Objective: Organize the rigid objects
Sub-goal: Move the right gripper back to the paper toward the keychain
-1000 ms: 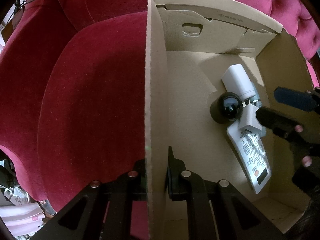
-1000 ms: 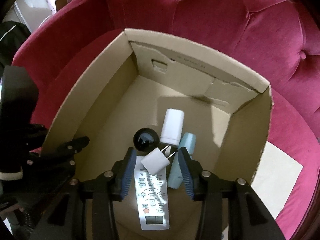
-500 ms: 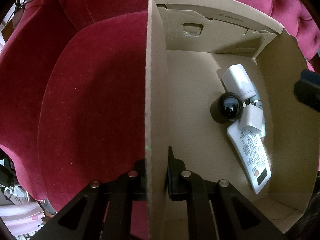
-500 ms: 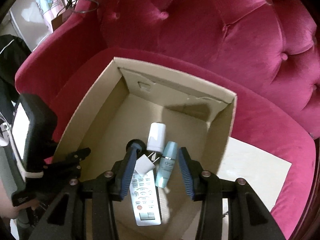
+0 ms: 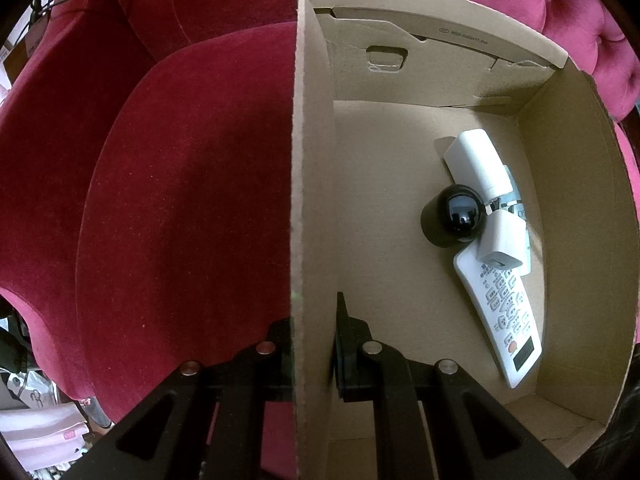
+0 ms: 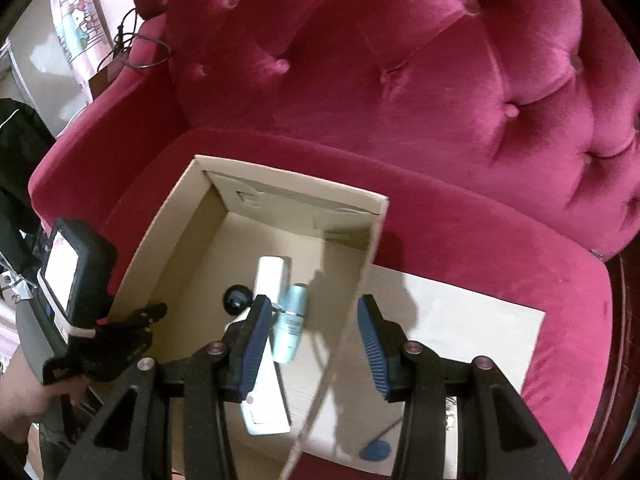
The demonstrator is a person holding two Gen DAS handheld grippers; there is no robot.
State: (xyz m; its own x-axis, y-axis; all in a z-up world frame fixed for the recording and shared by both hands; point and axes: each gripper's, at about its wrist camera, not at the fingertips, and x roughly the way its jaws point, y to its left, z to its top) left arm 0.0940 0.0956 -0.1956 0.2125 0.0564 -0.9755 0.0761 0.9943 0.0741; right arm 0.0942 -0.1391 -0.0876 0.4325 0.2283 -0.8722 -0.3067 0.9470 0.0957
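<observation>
Crimson tufted velvet armchair, its seat carrying an open cardboard box. In the box, clustered toward one side wall: white remote with grey keys lying flat, white charger cube on its top end, glossy black ball-topped object, white bottle, pale blue tube. Left gripper clamped on the box's near wall. Right gripper above the box, jaws apart, empty.
</observation>
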